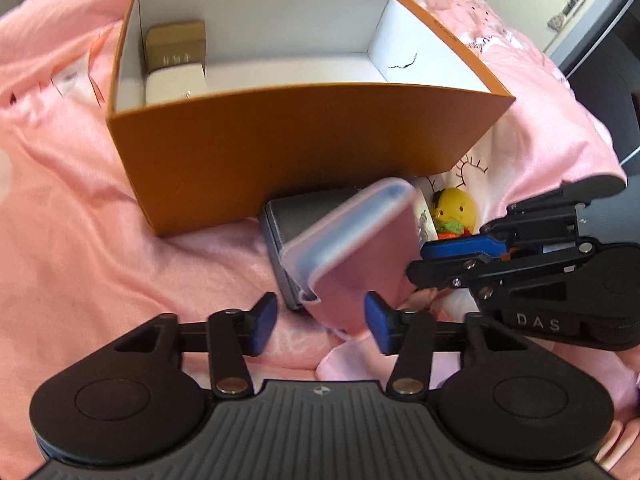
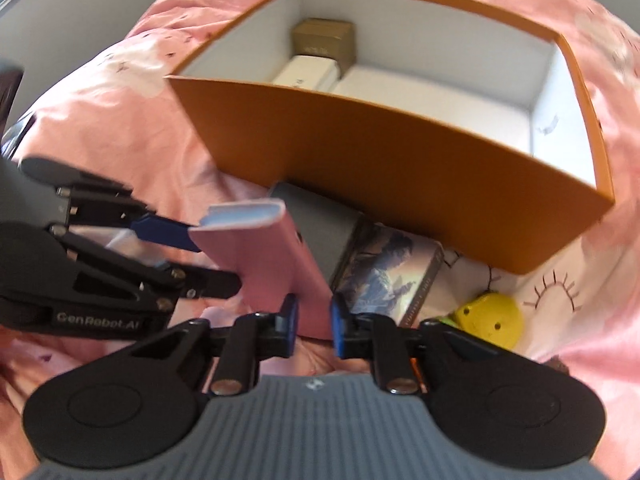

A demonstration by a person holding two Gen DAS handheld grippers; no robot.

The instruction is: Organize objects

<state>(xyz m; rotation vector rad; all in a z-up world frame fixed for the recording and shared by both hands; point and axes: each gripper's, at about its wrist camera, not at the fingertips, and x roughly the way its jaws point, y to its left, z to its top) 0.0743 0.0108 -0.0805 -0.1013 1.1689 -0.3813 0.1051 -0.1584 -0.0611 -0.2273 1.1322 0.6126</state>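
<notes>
In your left wrist view, your left gripper (image 1: 320,322) has its blue pads spread wide, with the lower end of the pink case (image 1: 352,256) between them; the right pad (image 1: 378,326) sits against the case edge, while the left pad is clear of it. The case tilts up from there toward the orange box (image 1: 304,152), blurred, with a translucent rim along its top edge. Behind it a grey box (image 1: 288,224) lies against the orange box's near wall. Your right gripper (image 1: 452,254) comes in from the right of the case; you cannot tell from here how its fingers stand. A yellow toy (image 1: 456,208) sits just beyond it, near the orange box's right corner. Inside the orange box, at its left end, a brown carton (image 1: 176,44) stands behind a white carton (image 1: 174,86). In your right wrist view, your right gripper (image 2: 314,326) has its pads a little apart, with the case (image 2: 272,256) between them, touching the left pad, though the grip is not clearly closed. Your left gripper (image 2: 192,248) reaches in from the left, one blue finger (image 2: 168,228) against the case's side. A picture card (image 2: 384,280) lies right of the grey box (image 2: 320,224), both before the orange box (image 2: 400,152), on the pink sheet (image 2: 120,128).
</notes>
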